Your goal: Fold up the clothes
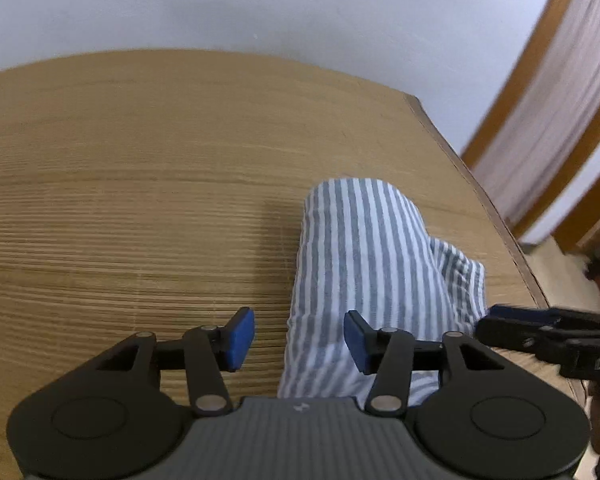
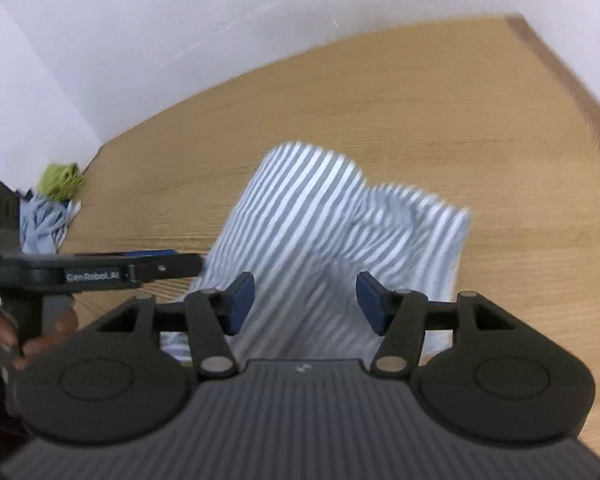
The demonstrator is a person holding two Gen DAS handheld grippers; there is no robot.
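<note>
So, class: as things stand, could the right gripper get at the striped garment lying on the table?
Probably yes. The right gripper hangs just above the striped garment with jaws open and nothing between pads and cloth. The left gripper sits off to the side, not blocking.

Your wooden table [image 1: 140,184] carries a striped grey-and-white garment [image 1: 364,264] lying bunched near its right edge, with a pile of clothes [image 2: 50,208] at the far left corner.

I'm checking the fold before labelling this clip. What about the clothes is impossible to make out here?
- Grey-and-white striped garment: near end hidden beneath the left hand-held gripper in the left wrist view.
- Same garment: folds motion-blurred in the right wrist view; type unclear.
- Green and pale blue clothes pile: small, partly hidden by the other gripper.
</note>
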